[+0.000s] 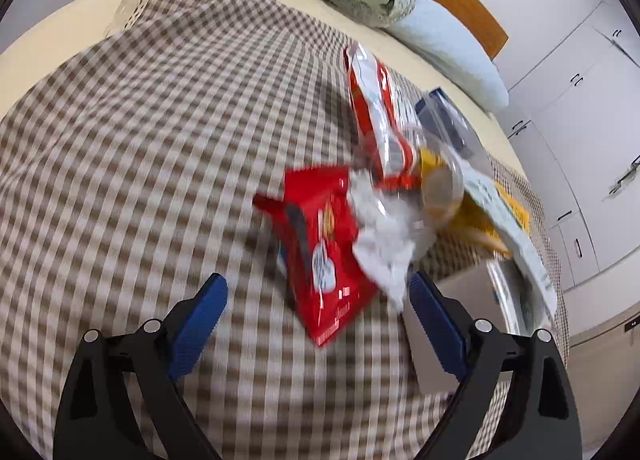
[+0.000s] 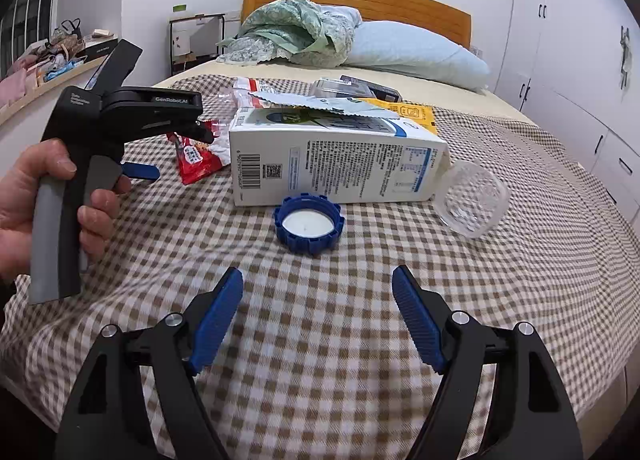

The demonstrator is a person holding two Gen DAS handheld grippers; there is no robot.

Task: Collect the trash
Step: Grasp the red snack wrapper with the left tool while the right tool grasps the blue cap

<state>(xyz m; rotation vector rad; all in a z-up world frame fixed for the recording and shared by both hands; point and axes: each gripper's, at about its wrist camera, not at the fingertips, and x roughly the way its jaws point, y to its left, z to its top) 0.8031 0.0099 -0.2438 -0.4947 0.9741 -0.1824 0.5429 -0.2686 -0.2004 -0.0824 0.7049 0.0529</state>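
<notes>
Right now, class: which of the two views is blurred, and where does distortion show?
Left wrist view: motion blur smears the red snack bag and checked bedspread. Right wrist view: sharp; milk carton print readable. Both: fisheye curves the bed's edges.

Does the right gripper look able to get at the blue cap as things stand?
Probably yes. The right gripper is open and the blue cap lies straight ahead on bare checked cloth, just in front of the carton.
</notes>
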